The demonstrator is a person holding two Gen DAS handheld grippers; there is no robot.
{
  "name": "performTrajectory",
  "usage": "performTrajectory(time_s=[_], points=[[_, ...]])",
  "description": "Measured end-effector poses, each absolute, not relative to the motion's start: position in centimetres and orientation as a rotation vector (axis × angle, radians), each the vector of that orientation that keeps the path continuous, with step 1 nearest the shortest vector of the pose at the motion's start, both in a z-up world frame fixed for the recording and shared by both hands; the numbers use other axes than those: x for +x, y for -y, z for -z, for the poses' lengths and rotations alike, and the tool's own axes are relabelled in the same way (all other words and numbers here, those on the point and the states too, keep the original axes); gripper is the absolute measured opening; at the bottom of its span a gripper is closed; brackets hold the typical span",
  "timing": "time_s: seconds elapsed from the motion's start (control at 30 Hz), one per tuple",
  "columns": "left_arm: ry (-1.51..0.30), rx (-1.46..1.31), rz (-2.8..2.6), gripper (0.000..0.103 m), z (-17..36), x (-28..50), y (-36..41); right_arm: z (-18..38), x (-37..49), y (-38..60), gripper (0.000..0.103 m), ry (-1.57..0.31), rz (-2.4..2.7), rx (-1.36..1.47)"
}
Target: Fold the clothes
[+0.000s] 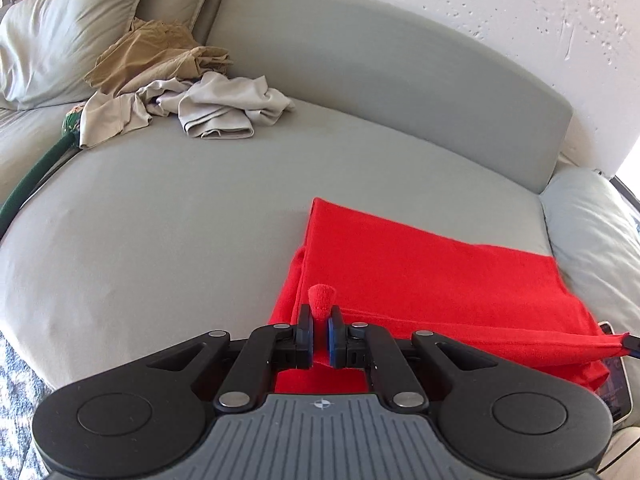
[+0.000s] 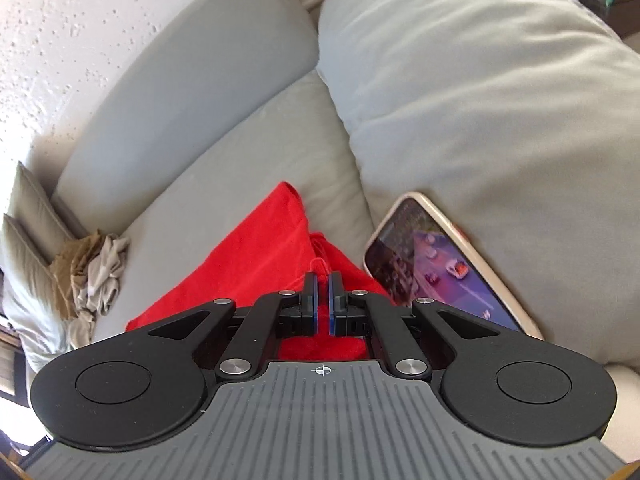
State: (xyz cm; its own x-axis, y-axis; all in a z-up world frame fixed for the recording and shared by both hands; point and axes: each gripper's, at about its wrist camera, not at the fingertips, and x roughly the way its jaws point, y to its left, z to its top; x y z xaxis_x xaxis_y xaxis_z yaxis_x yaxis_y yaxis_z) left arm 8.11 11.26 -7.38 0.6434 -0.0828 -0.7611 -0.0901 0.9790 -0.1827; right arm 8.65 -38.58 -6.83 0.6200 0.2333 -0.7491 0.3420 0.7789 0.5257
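Observation:
A red garment (image 1: 420,276) lies folded on the grey sofa seat (image 1: 180,220), at its right end. My left gripper (image 1: 320,318) is shut on a pinch of the red cloth, which pokes up between the blue pads. From there a taut red edge runs right to the other gripper's tip (image 1: 632,340). In the right wrist view my right gripper (image 2: 322,284) is shut on the red garment (image 2: 248,264), with cloth bunched at its tips.
A pile of tan and grey clothes (image 1: 180,88) lies at the back left of the seat. A phone (image 2: 440,264) with a lit screen rests against the big cushion (image 2: 500,100) on the right. Pillows (image 1: 60,28) stand at far left; a patterned rug (image 1: 16,392) lies below.

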Motion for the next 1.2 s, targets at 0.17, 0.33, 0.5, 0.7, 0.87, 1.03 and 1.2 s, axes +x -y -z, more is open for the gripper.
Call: performTrajectory(time_s=[0.17, 0.33, 0.5, 0.7, 0.87, 1.03, 1.2], points=[[-0.896, -0.187, -0.02, 0.005, 7.2, 6.8, -11.0, 7.8, 7.2, 38.7, 0.004, -0.928, 0.092, 0.688], [-0.945, -0.132, -0.041, 0.011, 8.0, 6.5, -10.3, 8.3, 6.9, 37.6, 0.004, -0.961, 0.087, 0.606], [-0.952, -0.109, -0.123, 0.036, 7.3, 5.1, -9.9, 8.2, 6.7, 36.4, 0.017, -1.018, 0.08, 0.537], [-0.764, -0.066, -0.213, 0.037, 3.2, 0.8, -8.9, 4.5, 3.8, 35.5, 0.05, -0.937, 0.021, 0.576], [-0.759, -0.039, 0.038, 0.036, 3.6, 3.4, -4.9, 4.7, 5.4, 32.4, 0.032, -0.96, -0.097, 0.497], [-0.896, -0.03, 0.18, 0.032, 7.6, 5.5, -1.0, 7.9, 8.6, 28.2, 0.017, -1.068, -0.149, 0.408], [-1.051, 0.024, 0.269, 0.032, 11.2, 3.6, 0.3, 11.3, 7.6, 26.8, 0.018, -1.195, -0.173, 0.331]])
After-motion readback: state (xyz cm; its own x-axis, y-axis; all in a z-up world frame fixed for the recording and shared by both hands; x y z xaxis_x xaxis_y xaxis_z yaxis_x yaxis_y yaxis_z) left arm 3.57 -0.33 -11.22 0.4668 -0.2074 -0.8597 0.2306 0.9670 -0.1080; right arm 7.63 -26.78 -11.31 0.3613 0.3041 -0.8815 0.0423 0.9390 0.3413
